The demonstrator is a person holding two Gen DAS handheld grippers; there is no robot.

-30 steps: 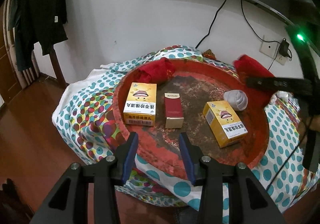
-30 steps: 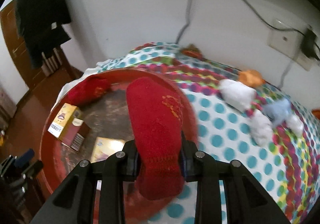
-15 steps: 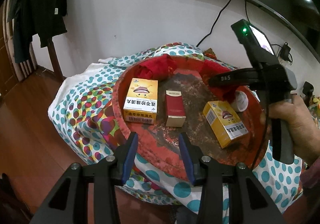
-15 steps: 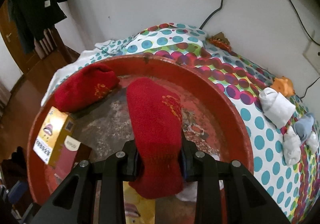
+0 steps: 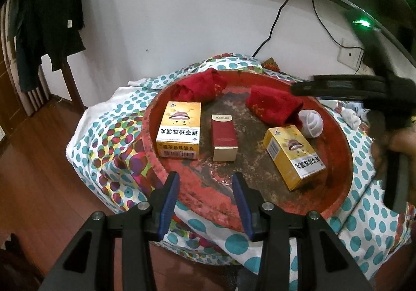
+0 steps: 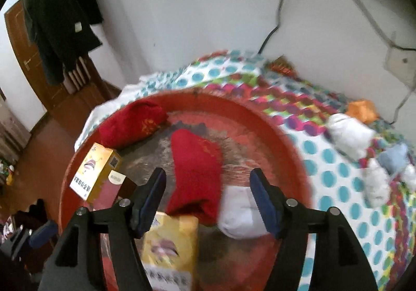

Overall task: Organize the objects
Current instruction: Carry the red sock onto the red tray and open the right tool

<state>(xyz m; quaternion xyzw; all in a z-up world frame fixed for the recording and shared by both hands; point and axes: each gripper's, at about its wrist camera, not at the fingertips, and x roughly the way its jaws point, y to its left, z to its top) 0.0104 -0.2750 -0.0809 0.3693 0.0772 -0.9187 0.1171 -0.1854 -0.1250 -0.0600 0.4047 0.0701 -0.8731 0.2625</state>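
A round red tray (image 5: 335, 202) (image 6: 286, 145) sits on a polka-dot cloth. In it lie two red socks, one at the back left (image 5: 200, 85) (image 6: 130, 124) and one near the middle (image 5: 273, 106) (image 6: 197, 169), a white sock ball (image 5: 312, 123) (image 6: 239, 215), two yellow boxes (image 5: 179, 132) (image 5: 293, 156) and a dark red box (image 5: 224, 140). My right gripper (image 6: 208, 197) is open above the middle red sock and no longer holds it. My left gripper (image 5: 205, 202) is open and empty at the tray's near rim.
More rolled socks, white (image 6: 348, 135) and blue (image 6: 395, 158), and an orange item (image 6: 362, 110) lie on the cloth right of the tray. A wall with cables and a socket (image 5: 349, 57) is behind. Dark clothes (image 5: 49, 18) hang at the left over wooden floor.
My right gripper carried the red sock over the tray, opened and let it drop beside the white sock ball. My left gripper has stayed in place.
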